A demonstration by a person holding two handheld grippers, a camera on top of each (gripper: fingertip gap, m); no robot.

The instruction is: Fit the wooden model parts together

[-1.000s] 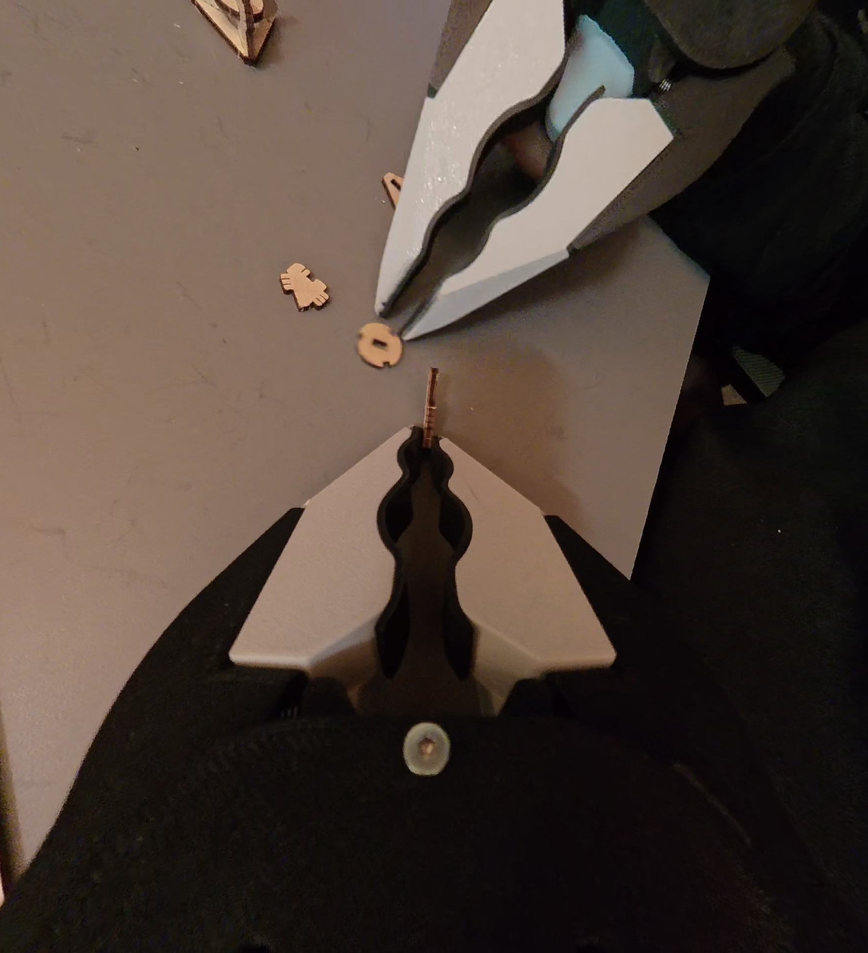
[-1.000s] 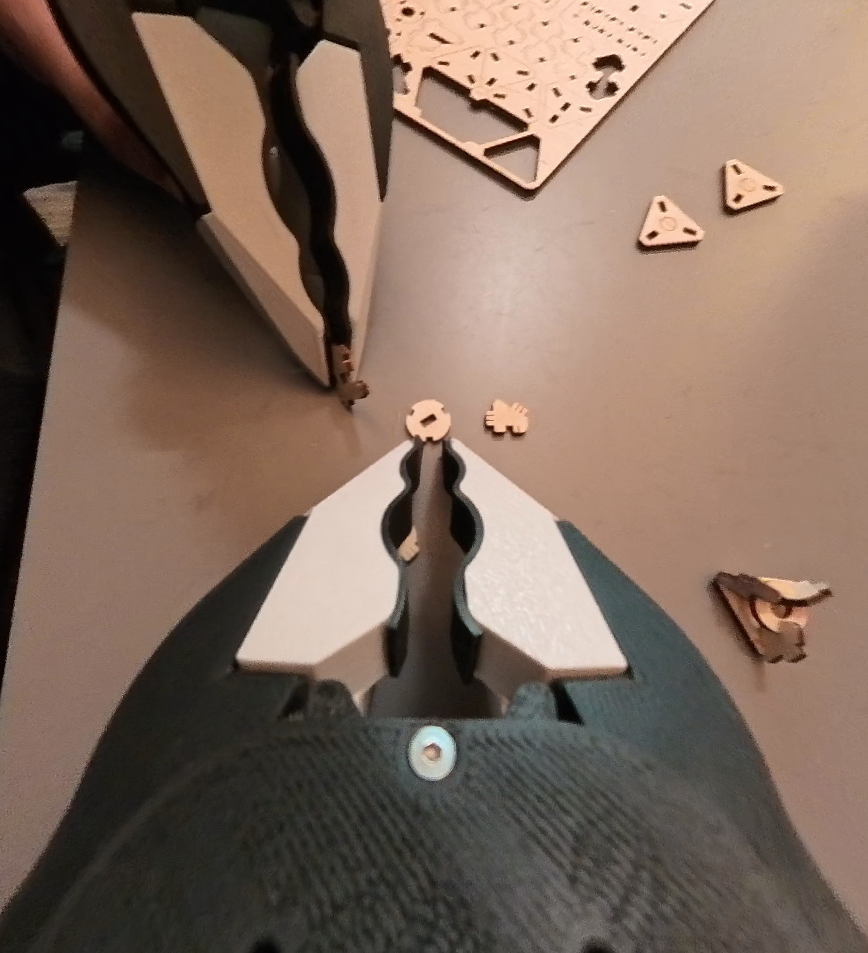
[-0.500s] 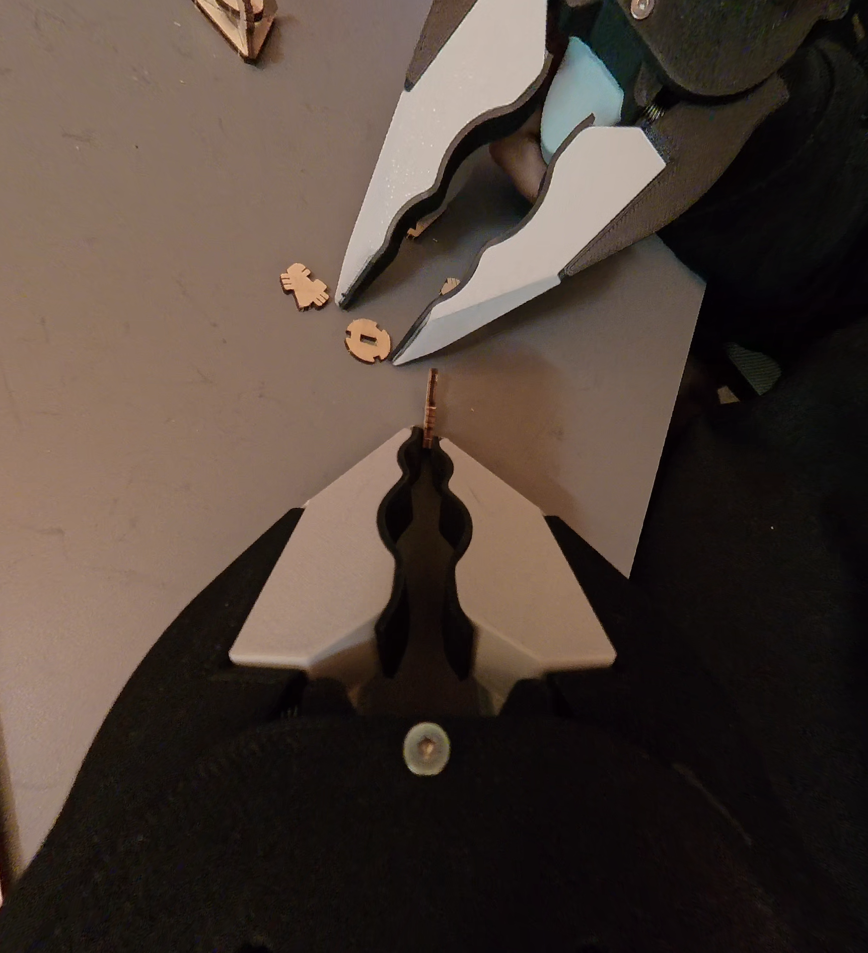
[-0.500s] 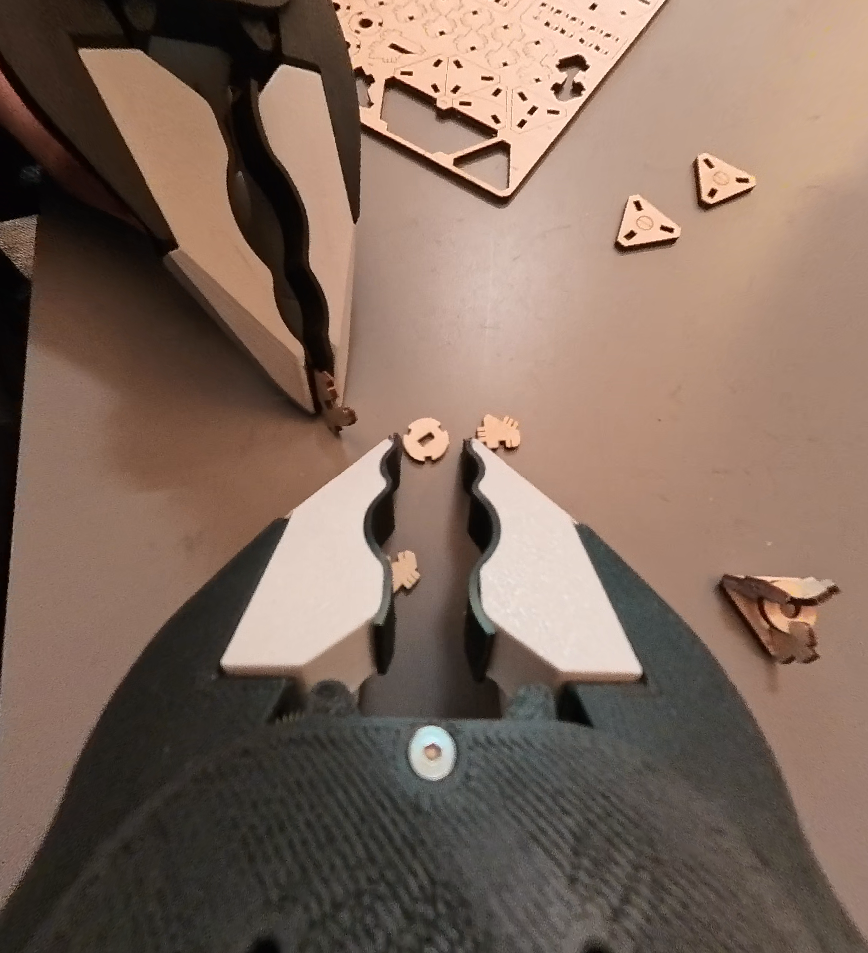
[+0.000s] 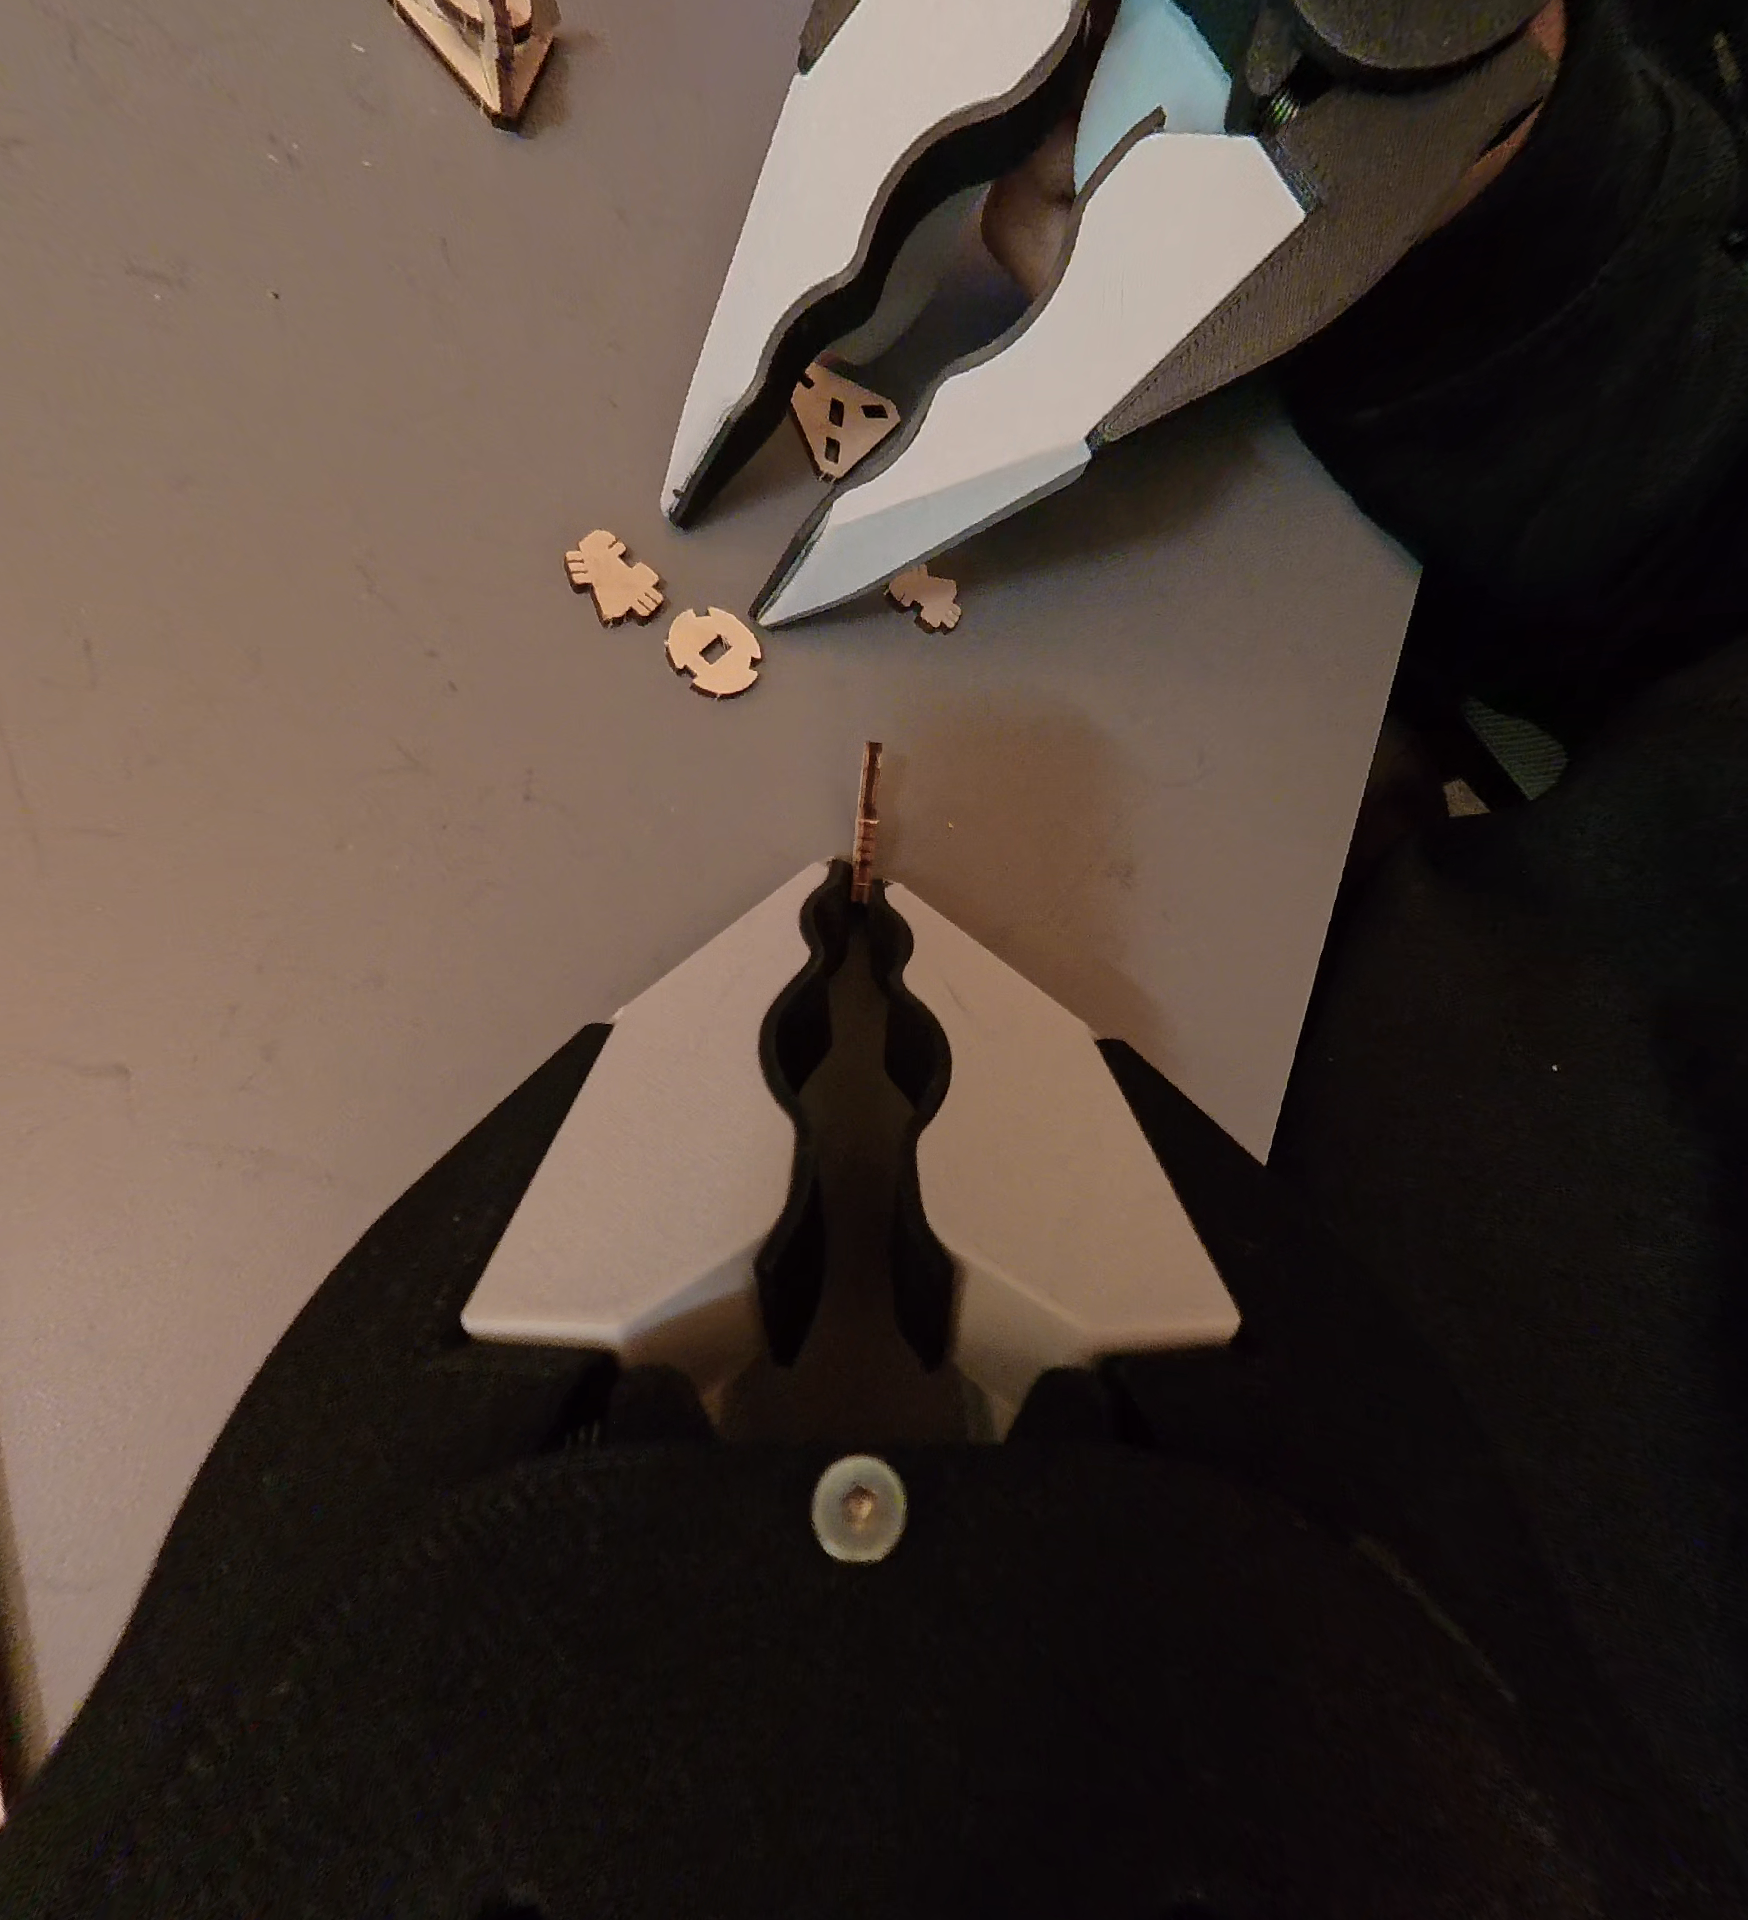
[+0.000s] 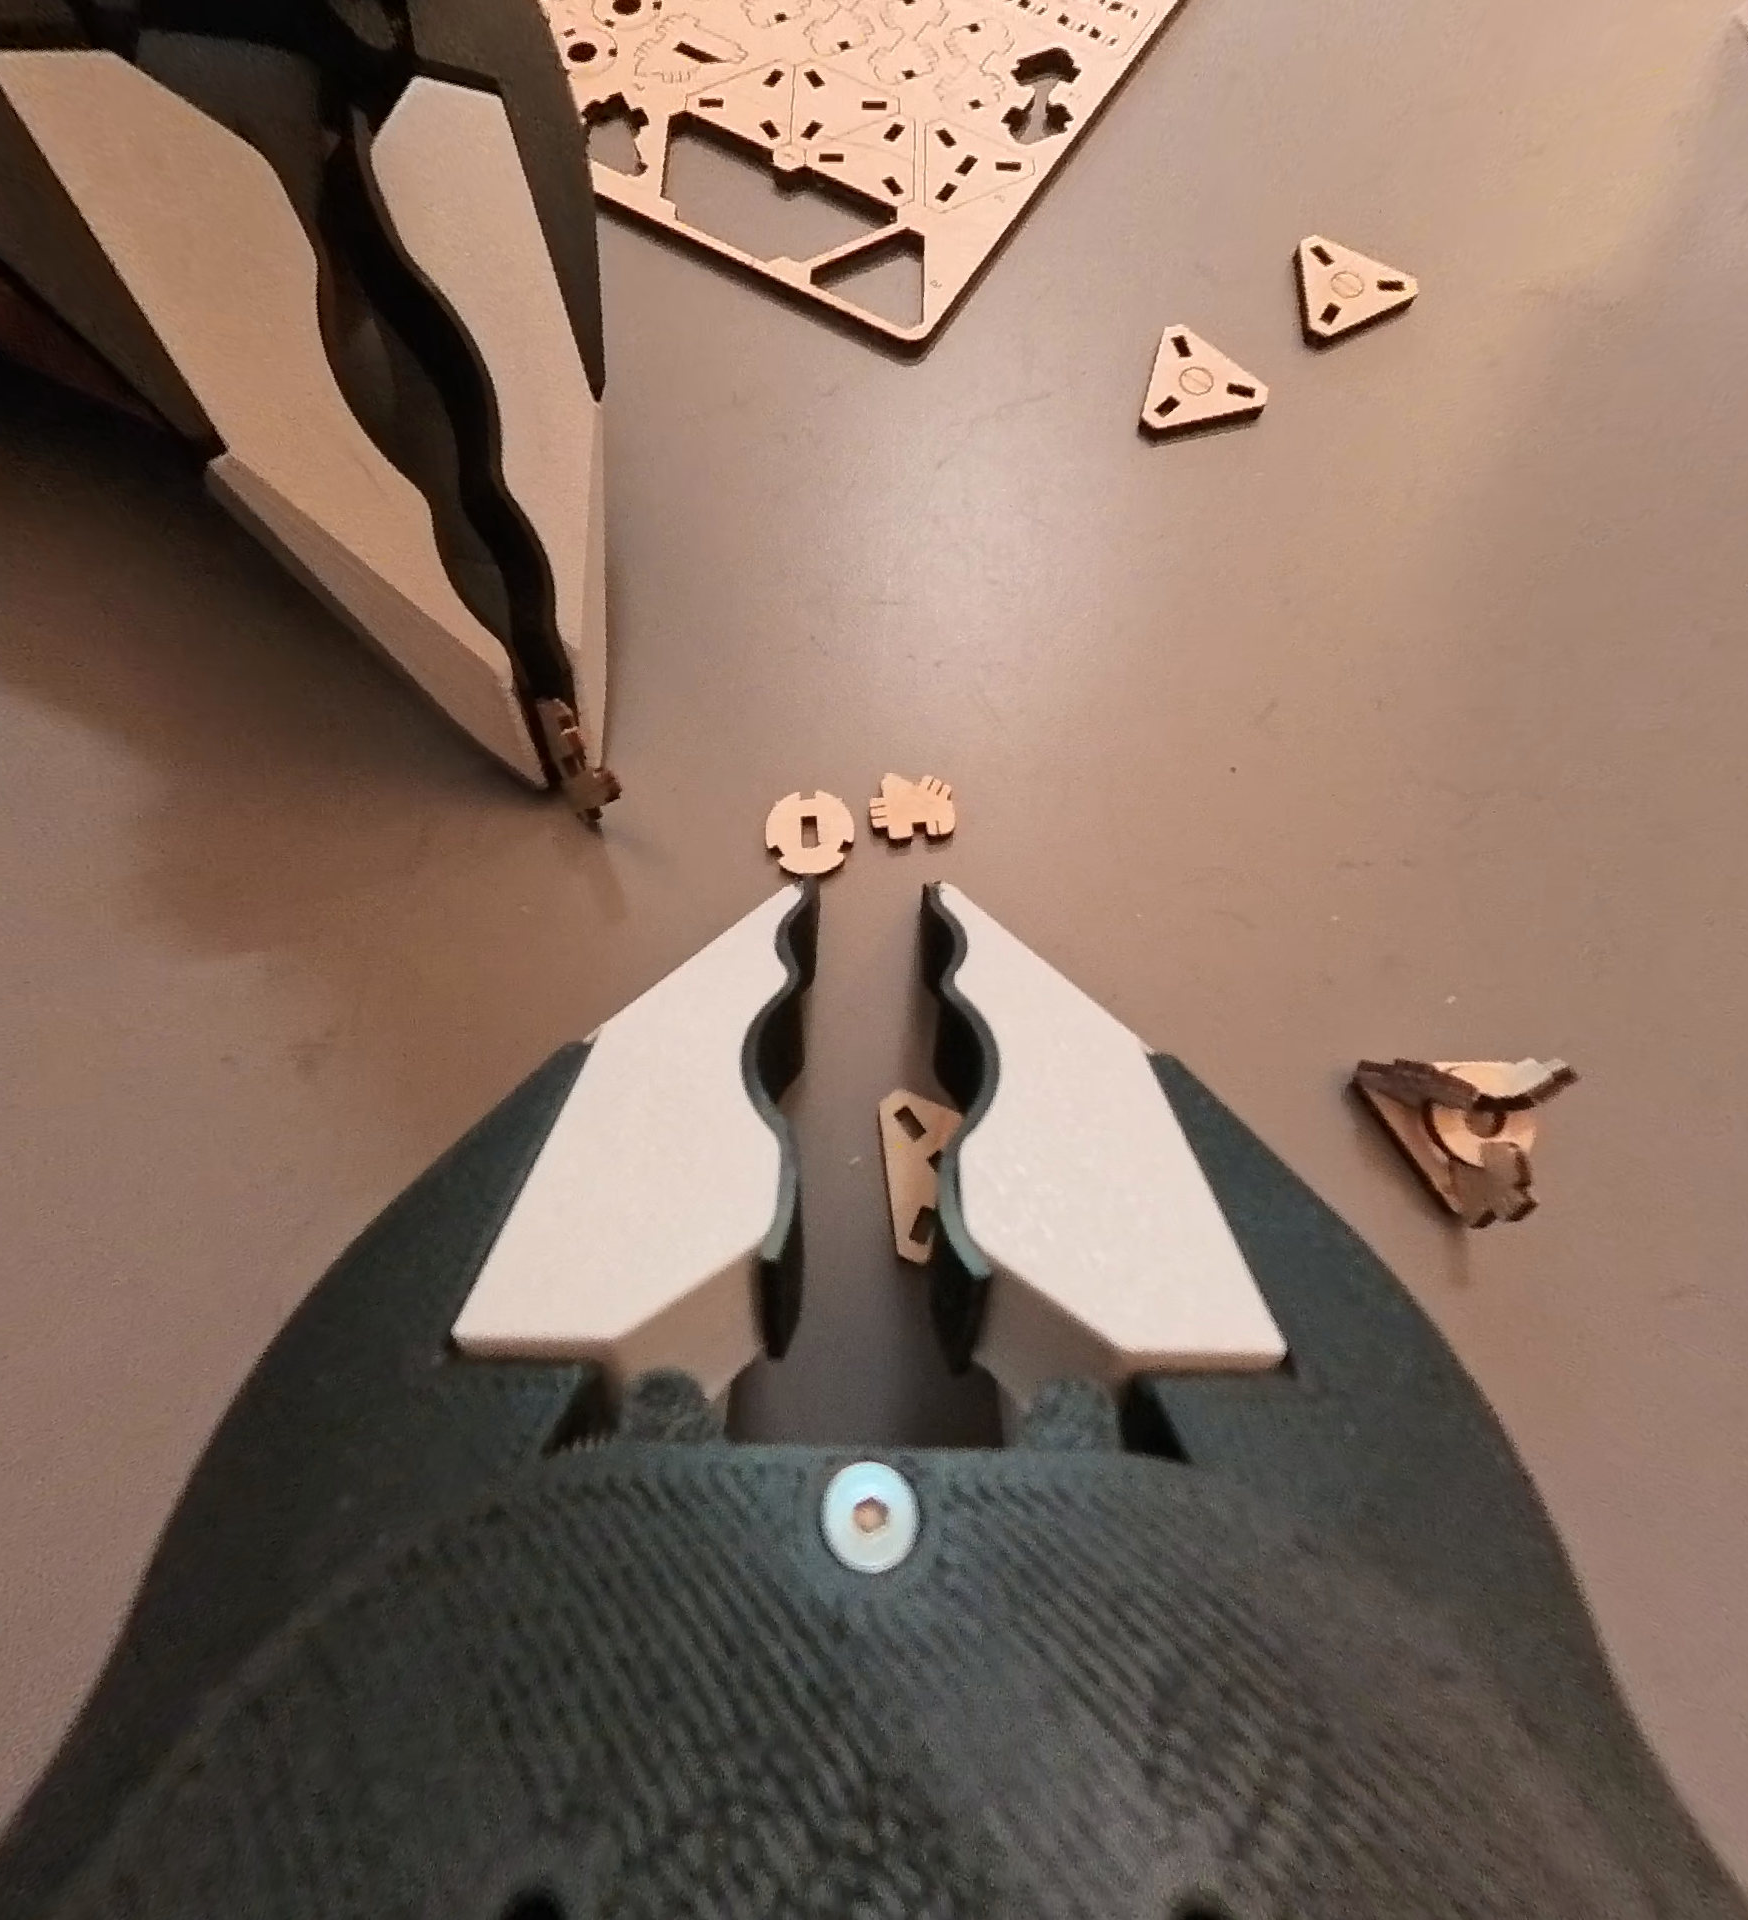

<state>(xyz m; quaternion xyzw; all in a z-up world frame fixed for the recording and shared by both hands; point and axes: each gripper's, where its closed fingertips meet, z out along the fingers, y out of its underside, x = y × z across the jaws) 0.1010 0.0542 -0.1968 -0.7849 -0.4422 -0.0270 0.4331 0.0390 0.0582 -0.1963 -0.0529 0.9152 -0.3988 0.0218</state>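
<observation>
My left gripper [image 5: 862, 871] is shut on a small thin wooden piece [image 5: 868, 808], held edge-on just above the grey table [image 5: 226, 727]. It also shows in the right wrist view [image 6: 563, 764] with the notched piece [image 6: 579, 764] sticking out of its tips. My right gripper [image 6: 868, 894] is open and holds nothing, its tips low over the table; it also shows in the left wrist view [image 5: 719, 566]. A flat triangular wooden piece [image 6: 909, 1164] lies on the table between its fingers. A round wooden disc [image 6: 810, 831] and a small toothed piece [image 6: 914, 805] lie just ahead of its tips.
A laser-cut wooden sheet [image 6: 849, 135] lies at the back. Two flat triangles [image 6: 1200, 382] [image 6: 1350, 289] and a part-built triangular assembly [image 6: 1462, 1132] lie to the right. Another small toothed piece [image 5: 924, 597] lies beside the right gripper's finger. The table edge [image 5: 1348, 831] runs close by. Left tips to right tips: about 7 centimeters.
My right gripper opened from nearly shut, narrowed a little and drew back from the disc; the triangular piece now lies between its fingers. The left gripper stayed still, shut on its piece.
</observation>
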